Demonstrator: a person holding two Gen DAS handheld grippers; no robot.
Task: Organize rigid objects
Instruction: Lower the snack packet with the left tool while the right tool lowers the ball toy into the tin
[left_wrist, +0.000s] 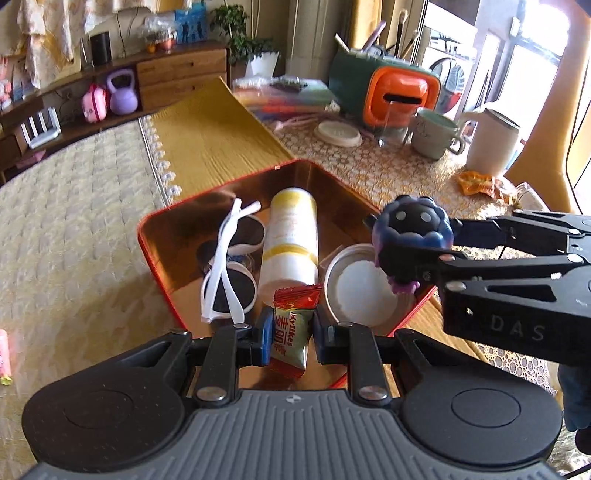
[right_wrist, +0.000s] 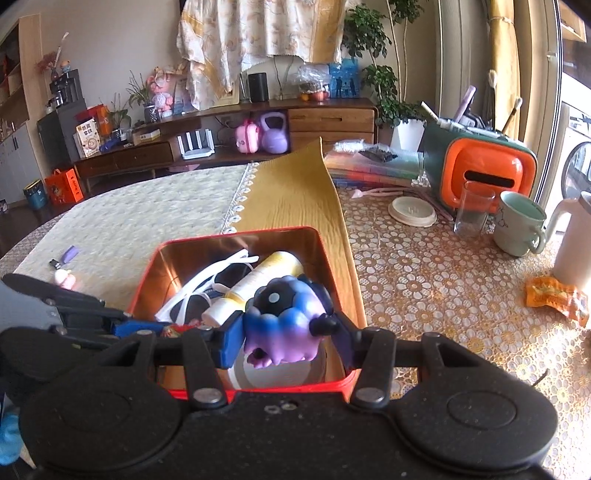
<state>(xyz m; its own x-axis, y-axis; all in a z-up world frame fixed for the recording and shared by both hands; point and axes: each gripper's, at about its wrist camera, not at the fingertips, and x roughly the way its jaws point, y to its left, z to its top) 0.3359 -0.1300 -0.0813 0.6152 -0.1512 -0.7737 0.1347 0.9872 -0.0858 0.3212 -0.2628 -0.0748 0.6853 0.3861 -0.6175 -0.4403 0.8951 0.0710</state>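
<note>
Both claws are loaded and hanging over the red tin (left_wrist: 155, 258) on the table (left_wrist: 207, 147).

Left claw (left_wrist: 289, 332): nearly closed, pads pinching a small snack packet (left_wrist: 291, 328) by its two side edges. The packet is red and green foil, prob v light and crinkly. It's soft, so the grip is really on folded wrapper and not on anything stiff, and it could slide out if it gets tugged. It hangs just past the fingertips, above the near end of the tin.

Right claw (right_wrist: 288, 338): about mid-open, clamped on a blue/purple toy figure (right_wrist: 286, 317), a lumpy cloud shape w/ a dark face. It looks like hard vinyl or plastic, light and stiff but glossy, so a bit slippery. The pads sit on its two sides across the widest part, which seems the sane spot, since the little nubs and feet underneath give no flat face to grip. It sits right at the fingertips, over the near right part of the tin, w/ a round tin lid (left_wrist: 364, 288) directly below.

Already inside, ahead of both claws: white sunglasses (left_wrist: 229, 273) to the left (thin arms, prob the fragile bit) and a white/yellow tube (left_wrist: 290, 240) lying lengthwise just right of them.

Free floor in the tin is small imo, so the toy prob lands on the lid and the packet beside the tube's cap end. Neither is let go yet.
</note>
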